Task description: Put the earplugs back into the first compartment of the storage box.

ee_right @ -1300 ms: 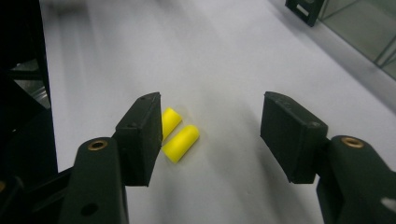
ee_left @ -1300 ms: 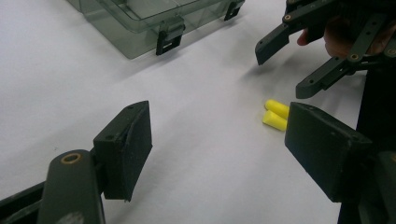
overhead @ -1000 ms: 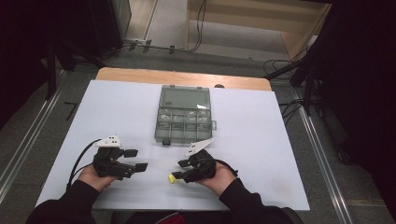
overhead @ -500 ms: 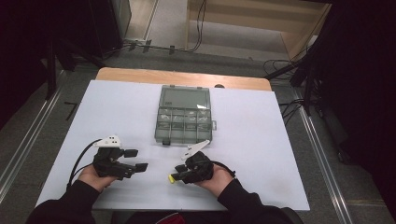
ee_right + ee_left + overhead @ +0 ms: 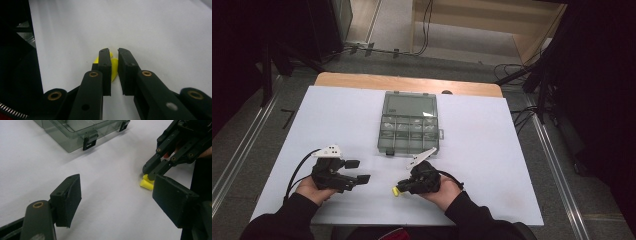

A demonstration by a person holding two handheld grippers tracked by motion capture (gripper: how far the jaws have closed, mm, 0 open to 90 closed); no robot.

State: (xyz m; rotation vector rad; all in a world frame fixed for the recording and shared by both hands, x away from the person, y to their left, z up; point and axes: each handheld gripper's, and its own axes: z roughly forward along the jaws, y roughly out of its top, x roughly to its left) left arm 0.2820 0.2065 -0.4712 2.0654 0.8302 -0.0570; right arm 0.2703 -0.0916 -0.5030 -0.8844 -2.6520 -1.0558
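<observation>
Two small yellow foam pieces (image 5: 147,185) lie side by side on the white table near its front edge. My right gripper (image 5: 399,190) points left and down at them. Its jaws have just been closing, and in the right gripper view they (image 5: 114,51) stand nearly together with one yellow piece (image 5: 114,68) pinched between the pads. The other yellow piece pokes out beside the left jaw. My left gripper (image 5: 358,171) rests a hand's width to the left, its jaws (image 5: 117,190) wide apart with nothing between them, facing the right gripper (image 5: 149,173).
A clear grey compartment box (image 5: 409,122) lies shut in the middle of the white table top (image 5: 492,150), its latches (image 5: 89,140) toward me. A wooden table edge (image 5: 362,80) shows behind it. Cables trail from both grippers.
The right gripper's jaws have narrowed around the yellow piece. Both hands have stayed where they were, and the left gripper's jaws are as wide as before.
</observation>
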